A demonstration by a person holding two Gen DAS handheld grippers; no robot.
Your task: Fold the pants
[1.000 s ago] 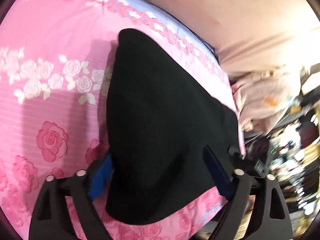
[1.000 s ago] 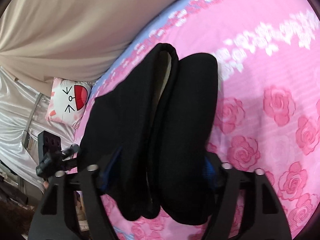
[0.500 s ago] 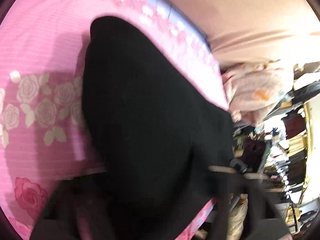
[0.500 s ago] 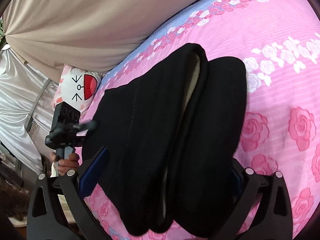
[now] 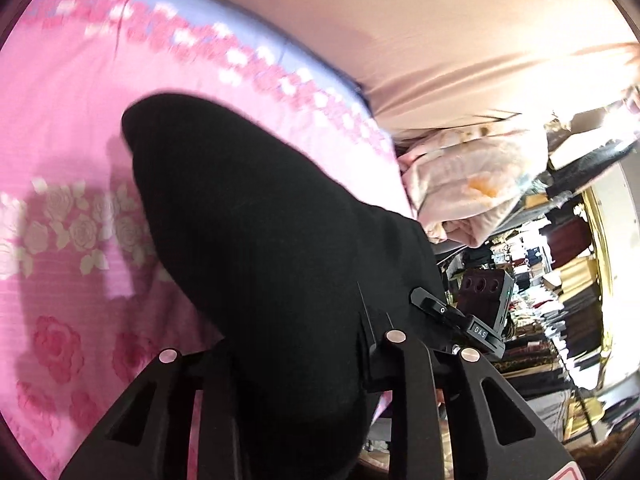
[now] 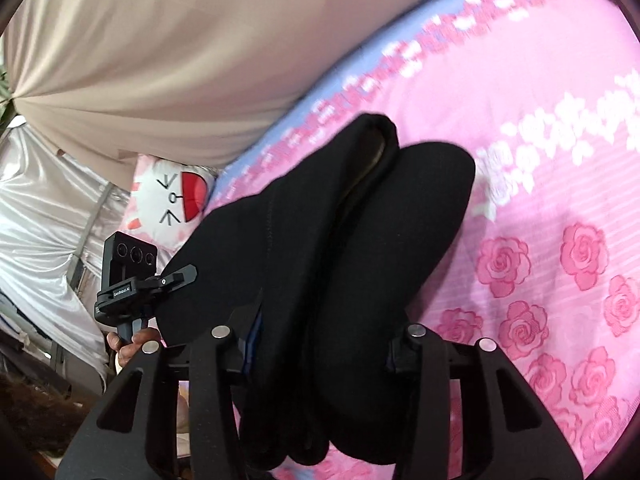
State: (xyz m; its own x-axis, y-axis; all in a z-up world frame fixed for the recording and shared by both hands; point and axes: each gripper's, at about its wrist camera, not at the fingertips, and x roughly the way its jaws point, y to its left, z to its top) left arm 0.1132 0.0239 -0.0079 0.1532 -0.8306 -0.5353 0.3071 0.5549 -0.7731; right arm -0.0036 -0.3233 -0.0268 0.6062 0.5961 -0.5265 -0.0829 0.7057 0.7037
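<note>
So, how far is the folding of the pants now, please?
Done: the black pants lie on the pink sheet with the two legs side by side. In hand: the left gripper and right gripper have just been closing, and each now pinches the near end of the cloth. Left: carrying that end over to the far end.

1. Pants (image 6: 360, 248): plain black.
2. Sheet (image 6: 560, 128): pink with darker pink roses, a white-rose band, and a lilac border at 12 o'clock.
3. Curtain (image 6: 180, 48): beige.
4. Pillow (image 6: 168, 200): white with a red patch, possibly a cartoon face.
5. Grippers (image 5: 296, 364) (image 6: 324, 340): black.
</note>
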